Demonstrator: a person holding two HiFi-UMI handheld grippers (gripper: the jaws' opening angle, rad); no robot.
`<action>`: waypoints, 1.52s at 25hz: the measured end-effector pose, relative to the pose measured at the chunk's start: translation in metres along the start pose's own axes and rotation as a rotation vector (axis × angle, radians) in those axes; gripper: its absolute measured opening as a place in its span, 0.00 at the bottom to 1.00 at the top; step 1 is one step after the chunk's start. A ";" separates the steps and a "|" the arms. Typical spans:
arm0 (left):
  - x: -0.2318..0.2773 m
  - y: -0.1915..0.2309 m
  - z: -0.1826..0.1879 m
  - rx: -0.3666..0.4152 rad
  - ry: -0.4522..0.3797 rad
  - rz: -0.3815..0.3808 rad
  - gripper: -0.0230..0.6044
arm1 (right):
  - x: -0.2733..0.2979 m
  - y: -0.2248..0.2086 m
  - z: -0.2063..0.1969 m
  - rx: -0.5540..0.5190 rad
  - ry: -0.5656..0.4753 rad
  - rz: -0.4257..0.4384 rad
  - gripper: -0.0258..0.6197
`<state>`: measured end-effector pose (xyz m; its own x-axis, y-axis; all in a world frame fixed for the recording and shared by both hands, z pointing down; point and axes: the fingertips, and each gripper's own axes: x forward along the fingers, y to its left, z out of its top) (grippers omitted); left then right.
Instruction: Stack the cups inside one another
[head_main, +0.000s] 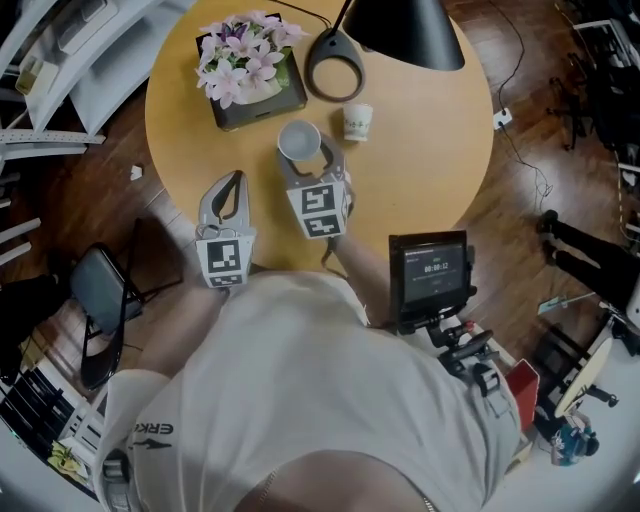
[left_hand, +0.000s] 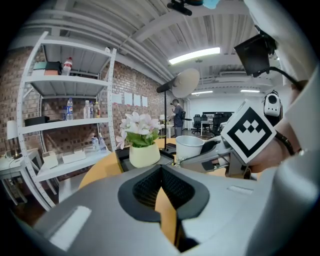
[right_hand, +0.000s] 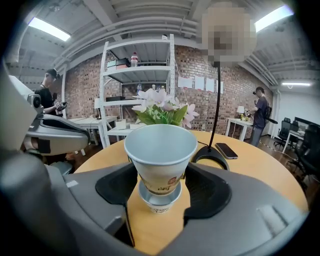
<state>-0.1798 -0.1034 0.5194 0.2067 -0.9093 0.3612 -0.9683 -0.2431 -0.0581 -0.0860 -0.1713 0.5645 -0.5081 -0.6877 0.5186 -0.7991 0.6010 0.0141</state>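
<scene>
Right gripper is grasping the upper cup, which is hanging directly over the lower cup near the tabletop centre. We are judging that a straight, upright descent seats it best. Left gripper, clenched and empty, is hovering by the near edge.

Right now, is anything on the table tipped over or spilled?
No, nothing stands out. The paper cup in the right gripper's jaws is upright and undented, the second cup just below it stands straight, the flowers are upright, and no spill shows on the table.
</scene>
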 end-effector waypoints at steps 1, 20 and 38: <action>0.001 0.000 -0.001 0.000 0.003 -0.001 0.04 | 0.002 0.000 -0.002 0.001 0.005 0.000 0.53; 0.008 -0.006 -0.009 0.013 0.032 -0.027 0.04 | 0.018 -0.001 -0.025 0.029 0.072 0.028 0.55; 0.009 -0.019 0.001 0.022 0.001 -0.055 0.04 | 0.001 -0.006 -0.018 0.022 0.054 0.018 0.61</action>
<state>-0.1594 -0.1071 0.5224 0.2589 -0.8943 0.3650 -0.9522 -0.2998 -0.0592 -0.0759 -0.1677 0.5804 -0.5050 -0.6530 0.5643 -0.7969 0.6040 -0.0143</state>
